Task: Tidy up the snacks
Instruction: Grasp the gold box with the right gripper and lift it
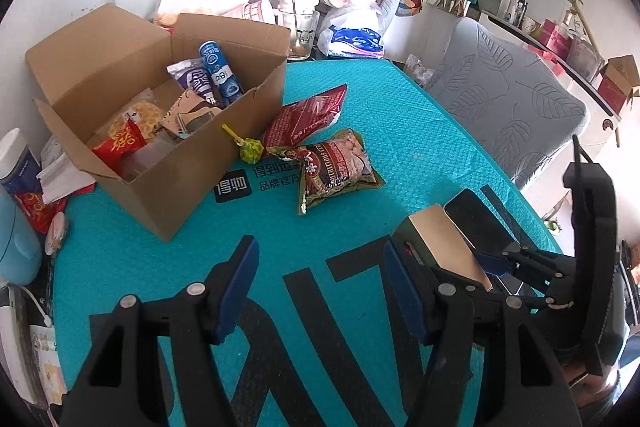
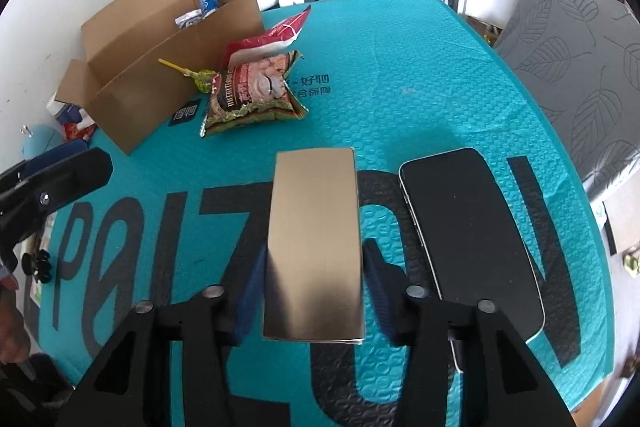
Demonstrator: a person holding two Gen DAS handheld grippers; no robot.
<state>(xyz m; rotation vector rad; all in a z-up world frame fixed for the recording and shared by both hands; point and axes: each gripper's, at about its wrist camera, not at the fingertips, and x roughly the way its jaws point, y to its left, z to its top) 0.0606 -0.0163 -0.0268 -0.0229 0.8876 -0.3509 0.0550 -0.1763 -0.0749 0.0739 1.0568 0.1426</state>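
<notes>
- Right wrist view: right gripper (image 2: 314, 291) straddles a flat gold rectangular box (image 2: 316, 239); blue pads sit at its long sides, contact can't be confirmed.
- Box lies on the teal bubble-wrap mat (image 2: 420, 75), just beside a black smartphone (image 2: 472, 227).
- Left gripper (image 1: 320, 287) jaws apart, nothing between them, over the mat's black lettering.
- Green-and-red peanut packet (image 1: 340, 167) and red foil snack bag (image 1: 304, 119) lie overlapping on the mat, next to the open brown cardboard box (image 1: 160, 187).
- Yellow-green wrapped lollipop (image 1: 250, 149) rests against the carton's side.
- Carton holds several snacks, including a blue tube (image 1: 220, 71).
</notes>
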